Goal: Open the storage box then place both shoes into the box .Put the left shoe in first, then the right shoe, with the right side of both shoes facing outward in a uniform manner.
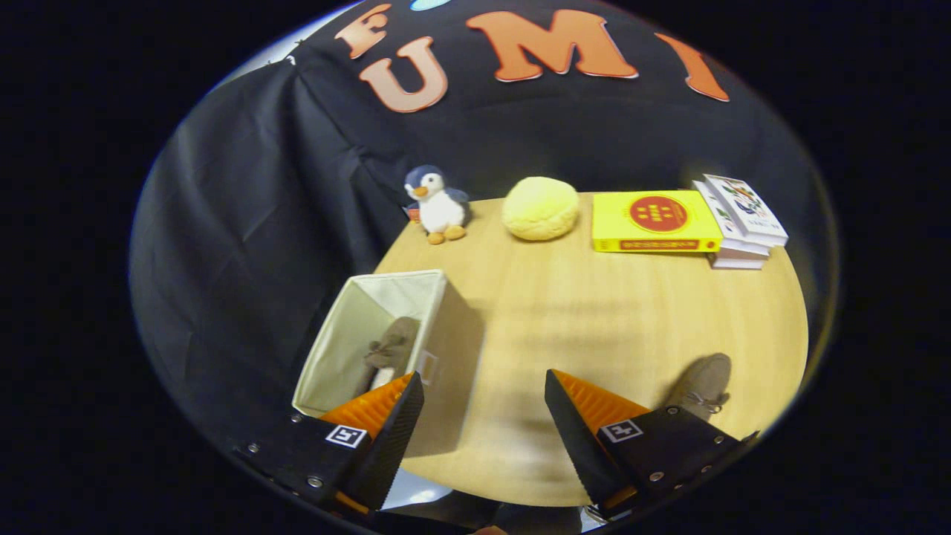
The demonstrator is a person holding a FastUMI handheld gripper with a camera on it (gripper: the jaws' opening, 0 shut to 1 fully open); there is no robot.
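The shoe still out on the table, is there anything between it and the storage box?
No. In the gripper view, bare tabletop separates the box from that shoe; the open gripper hovers over that stretch.

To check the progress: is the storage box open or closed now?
Open. The storage box has no lid on top; one shoe lies inside. The gripper is open, holding nothing.

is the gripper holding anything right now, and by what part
Nothing is held. The gripper has its jaws wide apart over bare table; one shoe lies in the storage box, the other shoe beside the right jaw.
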